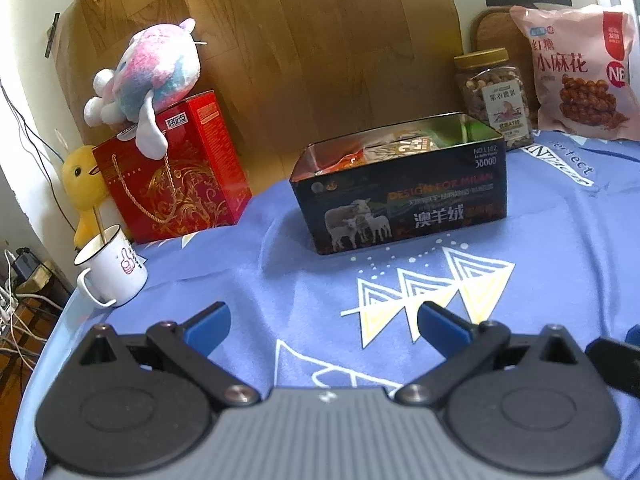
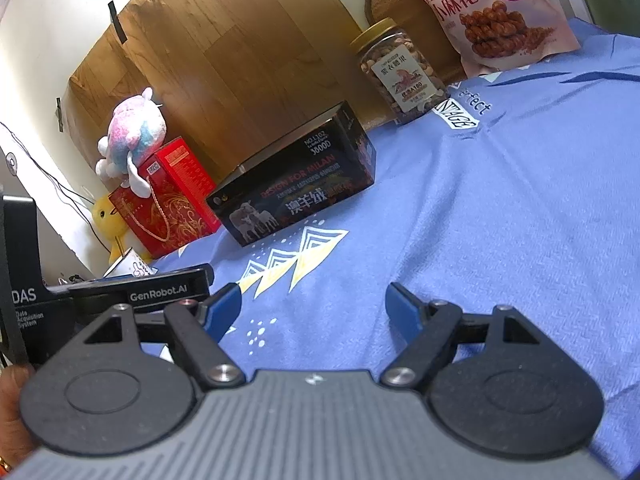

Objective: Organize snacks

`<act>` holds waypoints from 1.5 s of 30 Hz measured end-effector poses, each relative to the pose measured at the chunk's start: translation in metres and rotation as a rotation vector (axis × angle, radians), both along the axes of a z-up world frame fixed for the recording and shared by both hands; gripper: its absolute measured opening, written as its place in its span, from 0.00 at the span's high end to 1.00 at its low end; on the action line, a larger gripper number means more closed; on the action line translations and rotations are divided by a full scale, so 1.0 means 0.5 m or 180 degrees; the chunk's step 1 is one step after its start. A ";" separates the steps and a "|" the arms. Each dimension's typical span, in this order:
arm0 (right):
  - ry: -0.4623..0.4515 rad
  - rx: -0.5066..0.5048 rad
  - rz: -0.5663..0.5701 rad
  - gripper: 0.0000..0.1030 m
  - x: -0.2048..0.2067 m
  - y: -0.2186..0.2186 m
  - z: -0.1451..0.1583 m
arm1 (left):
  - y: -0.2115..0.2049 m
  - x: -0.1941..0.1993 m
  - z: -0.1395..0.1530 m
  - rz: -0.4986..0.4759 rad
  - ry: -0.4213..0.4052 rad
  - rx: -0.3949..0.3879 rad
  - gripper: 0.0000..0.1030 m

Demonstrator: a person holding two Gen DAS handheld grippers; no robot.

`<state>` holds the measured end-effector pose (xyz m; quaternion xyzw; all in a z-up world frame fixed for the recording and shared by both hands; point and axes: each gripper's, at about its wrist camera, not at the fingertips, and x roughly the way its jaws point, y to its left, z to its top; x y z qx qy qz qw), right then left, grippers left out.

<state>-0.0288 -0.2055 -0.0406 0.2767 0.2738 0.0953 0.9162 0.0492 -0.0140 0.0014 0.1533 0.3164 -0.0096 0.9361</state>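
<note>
A black open tin box (image 1: 404, 200) with sheep pictures stands on the blue cloth; snack packets (image 1: 400, 146) lie inside it. It also shows in the right wrist view (image 2: 296, 192). A clear jar of nuts (image 1: 494, 96) with a gold lid and a pink bag of twisted snacks (image 1: 580, 72) stand at the back right; both show in the right wrist view, jar (image 2: 400, 68) and bag (image 2: 492, 12). My left gripper (image 1: 324, 324) is open and empty, in front of the tin. My right gripper (image 2: 314, 304) is open and empty over bare cloth.
A red gift box (image 1: 176, 172) with a plush toy (image 1: 148, 76) on top stands at the left, beside a yellow duck (image 1: 82, 188) and a white mug (image 1: 114, 266). A wooden board (image 1: 304, 40) backs the table. The table edge and cables lie at far left.
</note>
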 end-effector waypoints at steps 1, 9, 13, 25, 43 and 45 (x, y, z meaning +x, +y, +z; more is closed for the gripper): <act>-0.0003 0.0006 -0.0001 0.21 0.001 -0.002 0.000 | -0.001 0.001 -0.001 0.0002 0.0012 0.0014 0.00; -0.0078 0.0043 -0.0066 0.21 0.007 -0.027 0.007 | -0.007 0.008 -0.004 0.0004 0.0154 -0.0020 0.00; -0.0114 0.0058 -0.0086 0.21 0.012 -0.037 0.012 | -0.005 0.015 -0.002 0.0029 0.0214 -0.0089 0.00; -0.0116 0.0061 -0.0017 0.21 0.022 -0.029 0.010 | -0.008 0.028 -0.005 0.0057 0.0227 -0.0036 0.00; -0.0088 0.0118 0.0012 0.21 0.031 -0.032 0.002 | -0.013 0.039 -0.013 0.0148 0.0183 0.0075 0.00; -0.0081 0.0125 0.0008 0.21 0.032 -0.033 0.002 | -0.014 0.039 -0.014 0.0145 0.0183 0.0081 0.00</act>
